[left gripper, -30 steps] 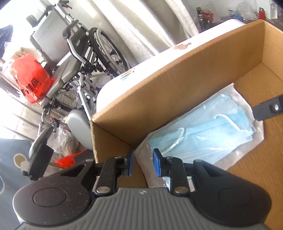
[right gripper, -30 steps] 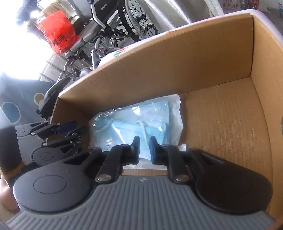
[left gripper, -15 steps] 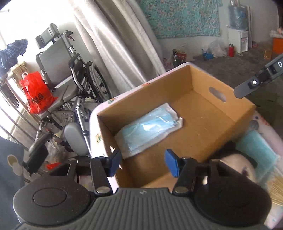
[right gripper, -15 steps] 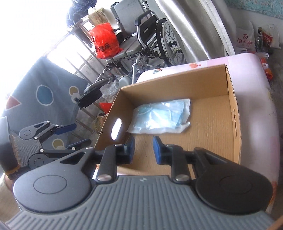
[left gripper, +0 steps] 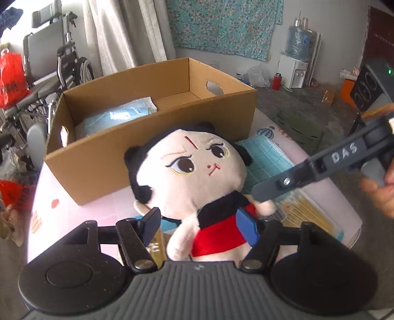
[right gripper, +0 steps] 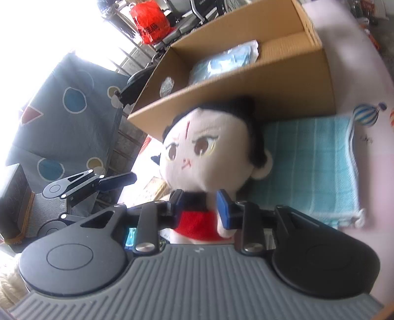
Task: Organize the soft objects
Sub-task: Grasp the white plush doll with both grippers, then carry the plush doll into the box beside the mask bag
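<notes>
A plush doll with a pale face, black hair and a red top lies on the pink table, its head against the cardboard box. A clear pack of blue face masks lies inside the box. My left gripper hovers over the doll's torso, its jaws opening, pads apart from the cloth. My right gripper straddles the doll's neck and chest, jaws also opening, and nothing is gripped. One right finger reaches in by the doll's arm.
A folded teal towel lies right of the doll beside the box. A yellow printed sheet lies under the doll's side. Beyond the table stand a wheelchair, a red bag and a water dispenser.
Both grippers have pulled back out of the box, leaving the mask pack inside, and now sit over the doll. Both pairs of jaws have widened.
</notes>
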`<state>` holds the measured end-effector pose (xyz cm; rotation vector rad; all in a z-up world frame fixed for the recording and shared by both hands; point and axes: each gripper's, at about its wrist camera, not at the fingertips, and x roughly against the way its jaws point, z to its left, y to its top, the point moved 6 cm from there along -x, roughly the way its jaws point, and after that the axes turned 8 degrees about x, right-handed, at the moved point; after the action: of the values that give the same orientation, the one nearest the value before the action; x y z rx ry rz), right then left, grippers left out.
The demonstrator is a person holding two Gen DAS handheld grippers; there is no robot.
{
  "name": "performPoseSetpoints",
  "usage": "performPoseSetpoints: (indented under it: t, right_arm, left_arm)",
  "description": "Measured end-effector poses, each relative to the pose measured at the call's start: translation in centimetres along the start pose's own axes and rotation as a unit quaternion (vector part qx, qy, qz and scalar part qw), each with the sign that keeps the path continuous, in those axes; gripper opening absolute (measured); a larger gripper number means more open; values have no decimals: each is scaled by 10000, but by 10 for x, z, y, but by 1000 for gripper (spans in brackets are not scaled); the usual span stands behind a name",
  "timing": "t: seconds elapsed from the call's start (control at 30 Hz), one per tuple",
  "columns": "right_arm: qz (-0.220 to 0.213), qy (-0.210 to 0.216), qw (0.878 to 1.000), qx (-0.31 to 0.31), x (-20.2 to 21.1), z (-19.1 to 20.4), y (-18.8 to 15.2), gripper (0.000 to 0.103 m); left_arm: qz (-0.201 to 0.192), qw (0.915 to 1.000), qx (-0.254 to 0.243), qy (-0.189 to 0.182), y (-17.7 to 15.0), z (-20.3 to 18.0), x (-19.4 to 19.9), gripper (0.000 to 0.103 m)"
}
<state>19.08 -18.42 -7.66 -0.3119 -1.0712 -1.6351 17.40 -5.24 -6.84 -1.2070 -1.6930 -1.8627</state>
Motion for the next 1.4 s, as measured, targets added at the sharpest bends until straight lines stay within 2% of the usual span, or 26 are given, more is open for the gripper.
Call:
performPoseSetpoints:
  t: [0.03,0.07,0.17,0.23,0.4,0.5,0.6,0.7,0.8,0.97,1.03,1.1,1.2,1.33,1.4]
  right_arm:
    - [55,73,9999,-105,-7,-1,-8,33]
    - [113,121,9997,-185,-13,-1,-14,36]
    - [101,42,9998,-189,-23,-3,-20,37]
    - [117,51,9994,-309,-26,-6,-17,37]
    - [48,466,9952,-863,-25,-23,-11,37]
    - [-124,523,9944,-910,-19,-26,-10,39]
    - [-190,191,9959,-863,-18,-33,-11,42]
    - [-33,66,9939,-1096,-29,-43,-11,44]
    - [23,99,9948,-1013,-41,-41,-7,44]
    - [126,199,9954,-929,-53,-37,2,44]
    - [68,392,9934,-1079,-54,-43,2,41]
    - [-44,723,9877,-1389,-54,-46,-2,26]
    - [-163,519,9937,-976,-49,-35,-2,25]
    - [-216,444,9968,-624,-36,-24,2,23]
    - [-299,476,9972,-491,-27,-19,6,22]
  left_arm:
    - [29,9999,108,-110,-1,-1,-3,83]
    - [83,9993,263,-235,-3,0,-7,85]
    - [120,9982,510,-287,-2,4,-18,89]
    - [116,9975,609,-350,0,7,-24,89]
    - [164,9942,854,-630,6,13,-30,89]
    - [403,9944,750,-633,2,9,-37,88]
    - [629,9933,638,-736,-2,3,-48,88]
    - [852,9939,351,-600,1,-6,-64,89]
    - [1064,9906,621,-596,3,-5,-78,95]
    - [1166,9852,1056,-683,2,4,-92,94]
    - [1143,9861,1046,-605,2,2,-92,90]
    - [1105,9872,1035,-492,1,-2,-90,88]
    - [1050,9871,1152,-380,0,-10,-84,87]
    - [900,9833,1467,-584,0,-11,-74,85]
    - [708,9844,1496,-603,2,-13,-61,85]
